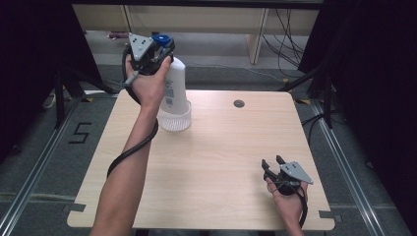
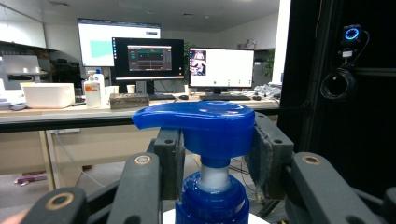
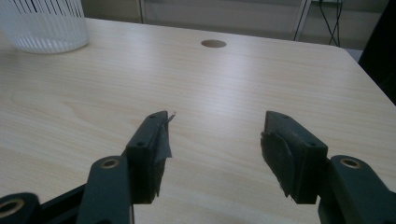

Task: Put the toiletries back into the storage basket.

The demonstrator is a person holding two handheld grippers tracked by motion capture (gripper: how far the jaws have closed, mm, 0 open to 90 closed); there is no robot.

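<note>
1. We see the pump bottle standing upright with its base inside the white ribbed basket, toward the far left of the table. We judge the basket is its holder or destination, since the bottle's foot sits within the rim rather than beside it.

2. The left gripper is at the bottle's top. In the left gripper view its jaws flank the blue pump head, one pad on each side of the neck just under the spout. They look closed on the pump, though we cannot tell for sure whether both pads press firmly or merely touch.

3. We read that hold as practical: the neck is the narrow part the tongs can span, while the white body is too broad. Gripping high also keeps the bottle hanging plumb while it sits in the basket.

4. The left forearm stretches forward across the table's left side, the wrist raised and bent so the gripper comes at the pump from the near side, roughly level.

5. The right gripper rests low near the table's near right corner, well apart from the bottle. Its jaws stand wide with nothing between them, pointing over bare wood toward the cable hole.

6. We take the right hand to be idle, kept out of the way.
</note>
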